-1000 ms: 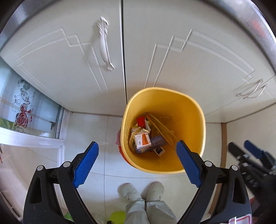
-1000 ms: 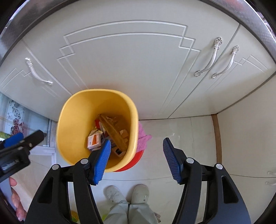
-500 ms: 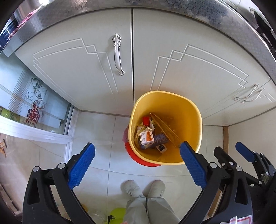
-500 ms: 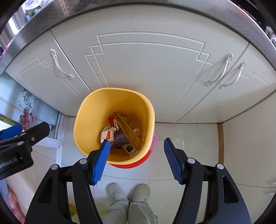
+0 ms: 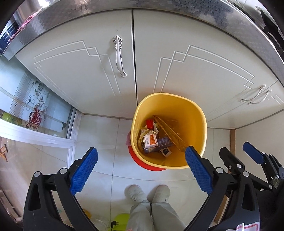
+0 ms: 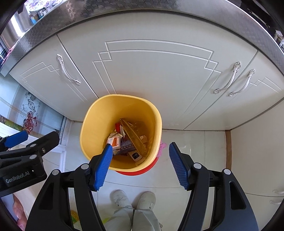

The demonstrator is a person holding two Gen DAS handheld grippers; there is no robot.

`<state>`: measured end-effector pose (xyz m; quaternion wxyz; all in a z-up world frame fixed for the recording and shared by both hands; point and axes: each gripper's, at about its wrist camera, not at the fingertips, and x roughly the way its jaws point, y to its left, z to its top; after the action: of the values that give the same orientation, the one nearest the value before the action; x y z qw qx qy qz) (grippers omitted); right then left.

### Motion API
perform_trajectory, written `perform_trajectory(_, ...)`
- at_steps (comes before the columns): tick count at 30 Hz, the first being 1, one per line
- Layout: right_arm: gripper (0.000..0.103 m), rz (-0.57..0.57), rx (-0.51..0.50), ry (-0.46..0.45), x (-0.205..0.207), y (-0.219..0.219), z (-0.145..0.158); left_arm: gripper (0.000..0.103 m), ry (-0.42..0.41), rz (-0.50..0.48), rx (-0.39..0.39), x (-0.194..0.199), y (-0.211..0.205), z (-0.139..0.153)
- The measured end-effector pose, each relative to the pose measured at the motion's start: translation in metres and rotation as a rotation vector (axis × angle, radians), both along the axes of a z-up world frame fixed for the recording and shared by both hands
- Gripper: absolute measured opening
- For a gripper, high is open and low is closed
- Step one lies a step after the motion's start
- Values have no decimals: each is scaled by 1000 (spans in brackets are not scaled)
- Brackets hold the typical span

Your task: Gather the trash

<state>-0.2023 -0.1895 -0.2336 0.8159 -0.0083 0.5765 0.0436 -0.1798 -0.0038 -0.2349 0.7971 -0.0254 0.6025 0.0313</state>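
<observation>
Two cream cabinet doors [image 5: 177, 58] w/ silver handles fill the top of both views under a steel counter edge [image 6: 142, 7], and below them on the pale tiled floor [image 5: 101, 133] a yellow bin [image 5: 198, 124] stands close against the doors, over a red base [image 5: 142, 161], w/ the person's two grey slippers [image 5: 147, 193] just in front of it. Inside the bin lies the trash [image 5: 152, 140]: small cartons, a dark box, a long brown strip leaning diag. Left gripper [image 5: 142, 168] hangs above w/ jaws spread wide & empty; right gripper [image 6: 141, 165] sits approx. mid-open, also empty.
</observation>
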Motion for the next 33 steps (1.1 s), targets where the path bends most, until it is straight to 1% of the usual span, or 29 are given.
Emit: perform_trajectory(33,68,13,6,-11,0,1,7,98,-8,9,-7,1,-5,5)
